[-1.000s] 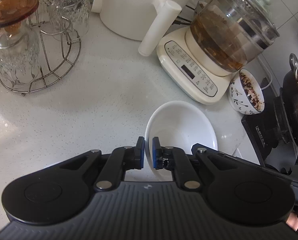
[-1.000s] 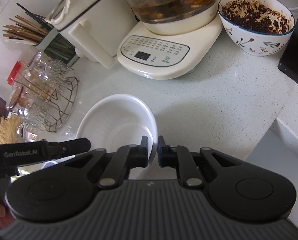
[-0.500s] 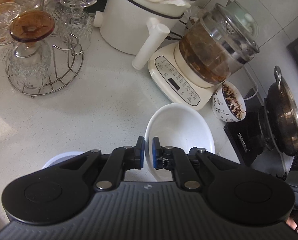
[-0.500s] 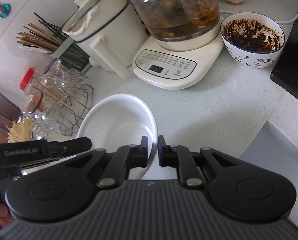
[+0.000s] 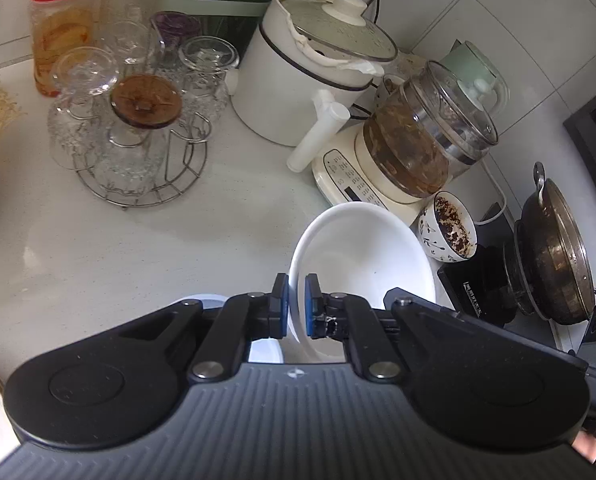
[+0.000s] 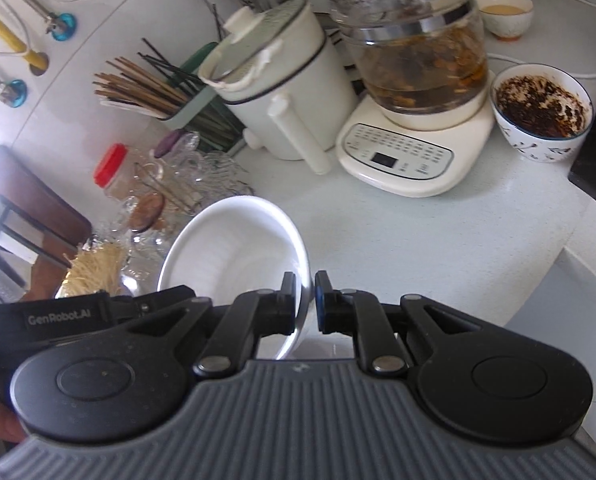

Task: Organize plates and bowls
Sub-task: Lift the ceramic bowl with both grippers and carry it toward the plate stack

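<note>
A white bowl (image 5: pixel 373 256) hangs tilted above the counter (image 5: pixel 98 248), carried between two grippers: the left gripper (image 5: pixel 296 306) is clamped on its left rim and the right gripper (image 6: pixel 305 304) on the opposite rim, each with one pad inside the wall and one outside. It looks glazed ceramic, so stiff, smooth and likely slippery under the pads, and it would chip or break if dropped; the thin rim is the only sensible hold, and two opposed grips keep it from swinging. It seems empty, hence not very heavy. Beyond it, far right, stand a kettle (image 5: pixel 425 148) on its base and a patterned bowl (image 5: pixel 449 232) with dark residue; far left is a wire rack (image 5: pixel 138 160) of glasses. A pale rounded shape under the left gripper may be another dish, though it is mostly hidden
</note>
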Demonstrator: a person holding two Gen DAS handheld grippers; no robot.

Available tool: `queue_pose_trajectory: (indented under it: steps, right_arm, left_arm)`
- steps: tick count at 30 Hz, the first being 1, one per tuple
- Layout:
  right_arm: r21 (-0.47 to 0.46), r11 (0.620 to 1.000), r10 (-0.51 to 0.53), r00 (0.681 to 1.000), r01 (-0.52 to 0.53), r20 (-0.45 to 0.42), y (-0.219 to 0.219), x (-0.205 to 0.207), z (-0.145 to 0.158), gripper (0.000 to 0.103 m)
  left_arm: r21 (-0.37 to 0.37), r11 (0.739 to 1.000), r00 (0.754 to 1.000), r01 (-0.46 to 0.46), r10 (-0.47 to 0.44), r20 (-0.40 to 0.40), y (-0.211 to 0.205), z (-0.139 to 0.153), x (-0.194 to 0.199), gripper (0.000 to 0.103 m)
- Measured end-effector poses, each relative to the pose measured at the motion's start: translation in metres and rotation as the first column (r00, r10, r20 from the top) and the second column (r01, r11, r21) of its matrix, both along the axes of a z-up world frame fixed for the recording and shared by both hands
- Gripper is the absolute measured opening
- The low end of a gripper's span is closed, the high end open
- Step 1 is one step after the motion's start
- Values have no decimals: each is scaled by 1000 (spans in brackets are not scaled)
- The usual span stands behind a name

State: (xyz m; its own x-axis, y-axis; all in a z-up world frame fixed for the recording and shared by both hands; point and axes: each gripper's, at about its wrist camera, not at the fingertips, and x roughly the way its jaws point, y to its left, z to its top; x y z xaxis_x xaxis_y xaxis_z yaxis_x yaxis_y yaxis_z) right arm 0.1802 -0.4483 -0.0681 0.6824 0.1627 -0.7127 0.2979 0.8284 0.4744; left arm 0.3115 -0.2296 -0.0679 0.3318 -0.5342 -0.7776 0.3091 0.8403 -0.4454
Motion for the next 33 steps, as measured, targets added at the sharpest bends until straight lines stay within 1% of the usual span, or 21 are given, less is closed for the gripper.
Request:
queue_pose_trajectory:
  steps: [7, 10, 19, 22, 25, 29, 32, 33]
  right_arm:
    - [-2, 1000, 24, 1000, -24, 6, 22, 1, 5, 12]
    - [-19, 1000, 20, 1000, -20, -2, 33, 0, 6, 12]
    - [-15, 999, 48, 998, -49, -38, 60, 2, -10, 12]
    - [-15, 999, 44, 997, -45, -66, 65, 2, -20, 12]
    - [-17, 999, 45, 994, -47, -96, 68, 2, -32, 12]
    - [-47, 997, 59, 991, -65, -119, 76, 4, -45, 13]
    - [-49, 996, 70, 989, -77, -128, 80, 5, -52, 14]
    - [-41, 997, 61, 991, -66, -118, 79, 5, -53, 15]
  left_arm:
    - [-16, 1000, 1000, -22, 22, 6, 31, 5, -9, 9]
    - [-16, 1000, 1000, -20, 21, 14, 42, 7, -16, 9]
    - [6, 999, 999, -38, 38, 2, 69, -2, -18, 10]
    - [22, 999, 1000, -30, 30, -3, 68, -10, -18, 10]
    - [39, 999, 999, -29, 30, -27, 69, -24, -17, 10]
    - [77, 996, 997, -38, 43, -62, 74, -43, -16, 10]
    - [87, 994, 994, -62, 69, -81, 81, -53, -12, 10]
    - [91, 994, 994, -62, 70, -84, 82, -54, -11, 10]
